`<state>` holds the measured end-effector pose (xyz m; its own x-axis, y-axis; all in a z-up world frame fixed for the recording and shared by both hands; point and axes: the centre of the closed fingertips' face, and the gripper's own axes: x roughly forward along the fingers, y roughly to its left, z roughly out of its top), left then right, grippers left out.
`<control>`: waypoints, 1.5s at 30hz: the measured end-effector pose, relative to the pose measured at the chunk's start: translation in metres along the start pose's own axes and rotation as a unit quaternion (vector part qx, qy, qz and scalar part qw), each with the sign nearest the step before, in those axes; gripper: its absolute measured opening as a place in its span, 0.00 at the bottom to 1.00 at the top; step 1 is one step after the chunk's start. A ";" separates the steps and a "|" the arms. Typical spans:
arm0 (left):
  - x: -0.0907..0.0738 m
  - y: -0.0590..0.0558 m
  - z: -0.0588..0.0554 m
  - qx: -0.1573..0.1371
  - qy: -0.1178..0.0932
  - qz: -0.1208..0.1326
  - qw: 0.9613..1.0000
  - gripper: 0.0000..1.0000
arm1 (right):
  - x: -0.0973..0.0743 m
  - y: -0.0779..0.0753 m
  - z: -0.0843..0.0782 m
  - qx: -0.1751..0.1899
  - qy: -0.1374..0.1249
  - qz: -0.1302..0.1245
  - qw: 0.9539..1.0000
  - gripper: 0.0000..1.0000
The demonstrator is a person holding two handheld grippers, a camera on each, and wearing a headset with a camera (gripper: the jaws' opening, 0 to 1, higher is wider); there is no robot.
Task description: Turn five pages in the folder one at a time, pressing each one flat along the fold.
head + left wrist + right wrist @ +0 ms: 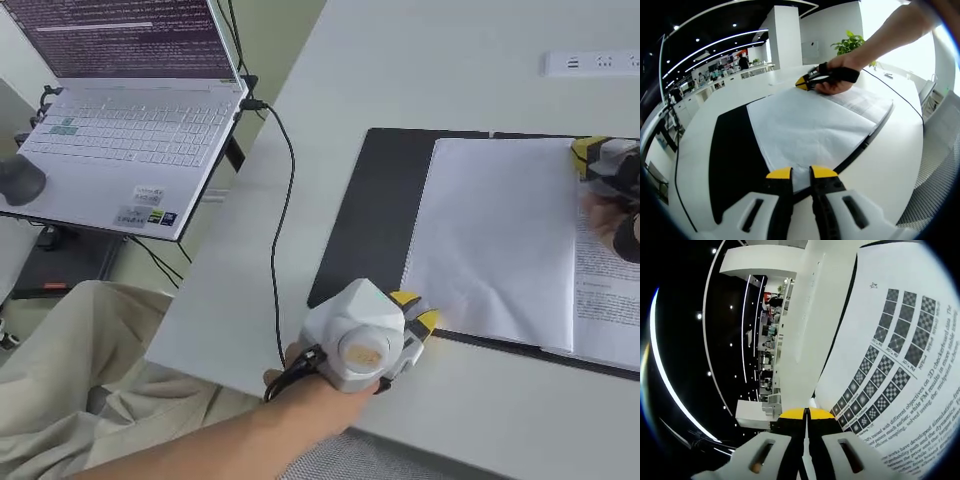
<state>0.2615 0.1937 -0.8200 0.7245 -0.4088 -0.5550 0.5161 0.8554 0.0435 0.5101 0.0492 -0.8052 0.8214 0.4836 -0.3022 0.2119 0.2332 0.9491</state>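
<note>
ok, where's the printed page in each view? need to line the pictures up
Head view: printed page at the right edge, right of the blank page.
Left gripper view: upper right of centre, beyond the blank page.
Right gripper view: right half, with checkerboard figures.
Shared landmark: the right gripper at that page's far edge, its own jaws at bottom centre.

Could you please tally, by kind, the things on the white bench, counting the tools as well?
Tools: 2 (left tool, right tool)
Folder: 1
Power strip: 1
Cable: 1
Total: 5
</note>
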 end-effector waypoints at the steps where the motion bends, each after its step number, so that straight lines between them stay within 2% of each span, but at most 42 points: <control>1: 0.000 0.000 0.000 0.001 0.000 0.000 1.000 0.12 | 0.002 -0.001 0.002 0.004 -0.002 0.001 1.000 0.00; 7: 0.000 0.001 0.000 0.002 0.000 0.000 1.000 0.11 | 0.007 -0.002 0.004 -0.001 0.003 0.004 1.000 0.00; 12: 0.001 0.001 -0.001 0.003 0.001 0.000 1.000 0.11 | 0.002 -0.002 -0.007 -0.015 0.036 0.005 0.999 0.00; 17: 0.000 0.000 -0.001 0.005 0.001 -0.001 1.000 0.11 | -0.008 -0.003 -0.019 -0.021 0.081 0.005 0.997 0.00; 20: 0.001 0.000 -0.001 0.005 0.000 -0.001 1.000 0.11 | -0.017 -0.005 -0.029 -0.030 0.108 0.003 0.994 0.00; 27: 0.000 0.000 0.000 0.008 -0.001 -0.002 1.000 0.11 | -0.039 -0.010 -0.047 -0.036 0.153 0.001 0.988 0.00; 37: 0.000 0.000 0.000 0.008 -0.002 -0.001 1.000 0.11 | -0.075 -0.021 -0.066 -0.038 0.192 0.003 0.981 0.00; 40: -0.001 -0.001 0.000 0.009 -0.002 -0.001 1.000 0.11 | -0.087 -0.026 -0.077 -0.042 0.218 0.001 0.975 0.00; 45: -0.001 -0.001 0.000 0.009 -0.001 -0.001 1.000 0.11 | -0.103 -0.032 -0.089 -0.050 0.238 -0.001 0.970 0.00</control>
<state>0.2605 0.1929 -0.8195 0.7243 -0.4104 -0.5541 0.5252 0.8490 0.0577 0.3716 0.0667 -0.8124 0.4792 0.8118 -0.3336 0.1422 0.3033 0.9422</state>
